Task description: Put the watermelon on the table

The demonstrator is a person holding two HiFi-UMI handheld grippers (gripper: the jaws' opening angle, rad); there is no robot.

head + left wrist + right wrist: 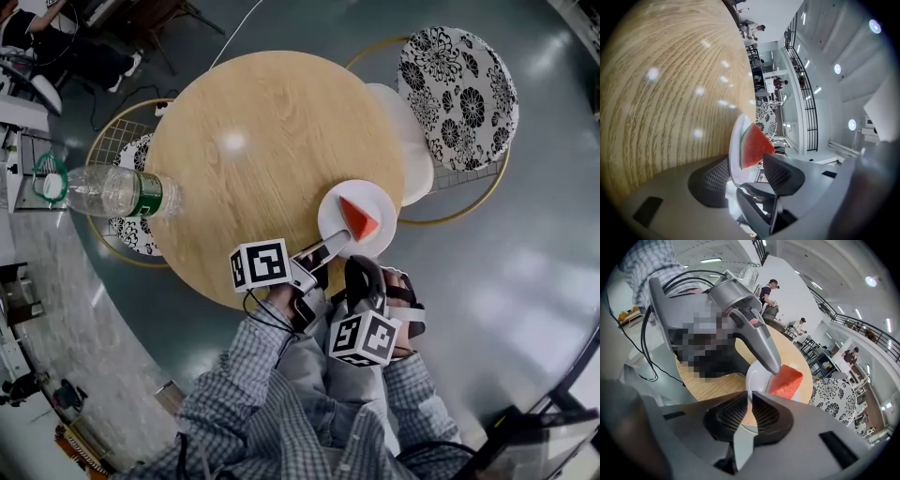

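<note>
A red watermelon wedge [358,220] lies on a small white plate [375,199] at the near right edge of the round wooden table [262,141]. My left gripper [339,242] reaches in from the near side, and its jaws stand open on either side of the plate's rim [735,145] without pressing it. The wedge [753,146] shows just beyond the left gripper [747,176]. My right gripper [362,264] is shut on the plate's near rim [757,376], and its pads pinch the thin white edge. From the right gripper [751,412], the wedge [785,380] sits behind a left finger [764,350].
A plastic water bottle [117,192] with a green label is at the table's left edge. Wire chairs with black-and-white floral cushions [459,94] stand at the far right and the left [131,230]. A white round seat [408,141] lies by the plate. People stand far off.
</note>
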